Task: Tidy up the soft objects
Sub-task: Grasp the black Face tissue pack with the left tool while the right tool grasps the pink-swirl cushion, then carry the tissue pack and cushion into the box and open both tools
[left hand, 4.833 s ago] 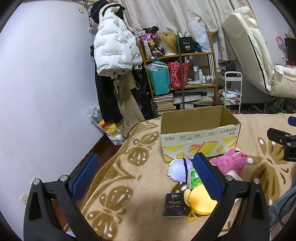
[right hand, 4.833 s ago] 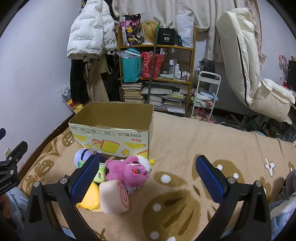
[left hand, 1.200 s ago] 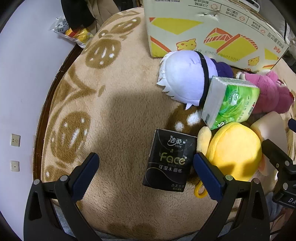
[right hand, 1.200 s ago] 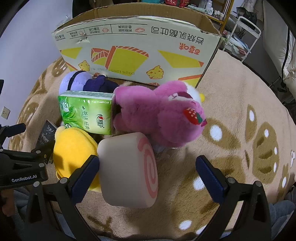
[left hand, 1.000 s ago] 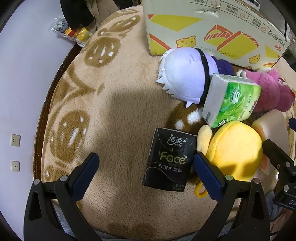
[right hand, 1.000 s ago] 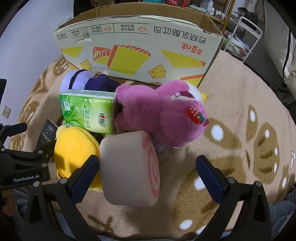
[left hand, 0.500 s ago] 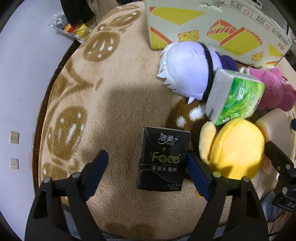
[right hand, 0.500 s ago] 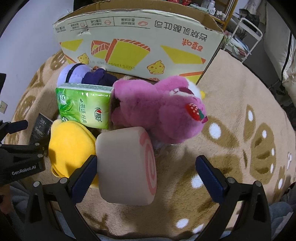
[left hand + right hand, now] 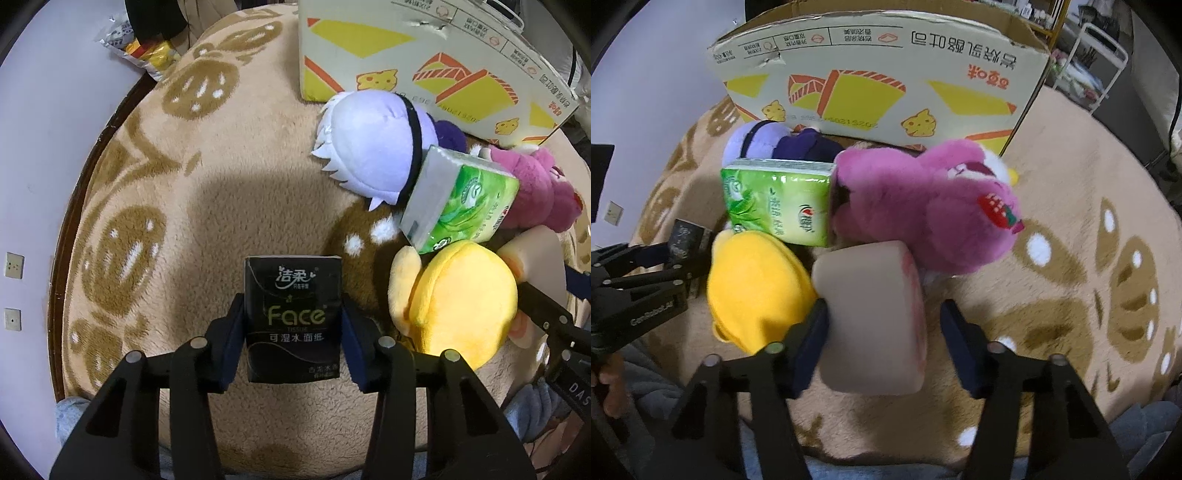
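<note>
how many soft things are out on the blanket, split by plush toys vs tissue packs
plush toys: 4 (purple doll, pink bear, yellow plush, roll plush)
tissue packs: 2 (green pack, black pack)
total: 6

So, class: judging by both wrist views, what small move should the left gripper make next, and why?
Probably lift. The left gripper has both pads against the sides of the black tissue pack, which lies on the blanket. The cardboard box stands just beyond, so raising the pack clear comes first.
</note>
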A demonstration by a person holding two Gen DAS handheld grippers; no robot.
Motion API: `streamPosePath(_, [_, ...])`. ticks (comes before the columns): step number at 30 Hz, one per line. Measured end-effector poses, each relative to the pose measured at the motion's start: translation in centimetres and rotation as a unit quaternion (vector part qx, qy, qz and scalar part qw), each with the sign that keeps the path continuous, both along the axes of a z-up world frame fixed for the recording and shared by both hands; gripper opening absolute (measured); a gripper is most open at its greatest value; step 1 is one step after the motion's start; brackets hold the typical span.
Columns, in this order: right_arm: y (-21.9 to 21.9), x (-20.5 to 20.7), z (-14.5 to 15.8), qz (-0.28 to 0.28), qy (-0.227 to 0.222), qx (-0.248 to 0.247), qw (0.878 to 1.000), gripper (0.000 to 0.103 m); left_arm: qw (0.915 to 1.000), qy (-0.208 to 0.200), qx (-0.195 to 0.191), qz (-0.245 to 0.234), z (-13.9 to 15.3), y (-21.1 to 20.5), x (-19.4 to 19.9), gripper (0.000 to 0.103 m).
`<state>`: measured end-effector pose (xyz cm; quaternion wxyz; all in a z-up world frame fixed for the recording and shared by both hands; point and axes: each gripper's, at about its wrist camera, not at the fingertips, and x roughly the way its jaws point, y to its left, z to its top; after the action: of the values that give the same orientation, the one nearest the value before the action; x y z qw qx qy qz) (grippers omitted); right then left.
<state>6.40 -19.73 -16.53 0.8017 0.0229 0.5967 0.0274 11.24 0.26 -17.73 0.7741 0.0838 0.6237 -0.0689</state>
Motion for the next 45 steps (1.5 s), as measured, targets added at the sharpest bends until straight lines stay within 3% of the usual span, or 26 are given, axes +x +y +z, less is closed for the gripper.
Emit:
streamPosePath(4, [-0.2,-0.2,0.3,-0.006,0.003,0.020,1.000,0.045,0.9999,-0.012,0.000,-0.001,0.5,-0.1,-0.2,0.046])
streamPosePath(11, [-1.4,-1.0,1.2,-0.032,-0.007,0.039,0.999,0.036,0.9990,-0.040,-0.019,0.006,2.2,0.6,-0.9,0.046])
streamPosePath(17, [-2.7,-1.8,3.7,-0.057,-0.071,0.039,0.995,0.034,0.9961,-0.087,-0.011,0.003,4.2,0.3,-2.2,0.046])
streamPosePath(22, [-2.8,-2.6,6.4,-0.059,-0.137,0.026,0.988,0.034,0.9876,-0.154,-0.026,-0.007,7.3,-0.1,-3.7,0.046])
streamPosePath(27, [-2.7,-3.8,8.6,-0.054,-0.188,0.023,0.980,0.034,0.9703,-0.236,-0.054,-0.014,10.9,0.1,-5.4,0.046])
streamPosePath(33, [-2.5,-4.8,11.2,-0.051,-0.252,0.012,0.966,0.034,0.9426,-0.328,-0.060,-0.024,14.6,-0.3,-7.5,0.046])
streamPosePath(39, [-2.5,-5.5,14.0,-0.063,-0.320,-0.013,0.945,0.034,0.9183,-0.388,-0.074,-0.032,16.9,-0.6,-8.4,0.046])
streamPosePath(43, [-2.6,-5.0,15.1,-0.061,-0.338,-0.018,0.939,0.034,0.9030,-0.420,-0.081,-0.041,18.3,-1.5,-7.9,0.046])
streamPosePath(45, [-2.6,-4.6,15.7,-0.059,-0.341,-0.013,0.938,0.034,0.8994,-0.426,-0.086,-0.047,18.9,-1.9,-7.6,0.046])
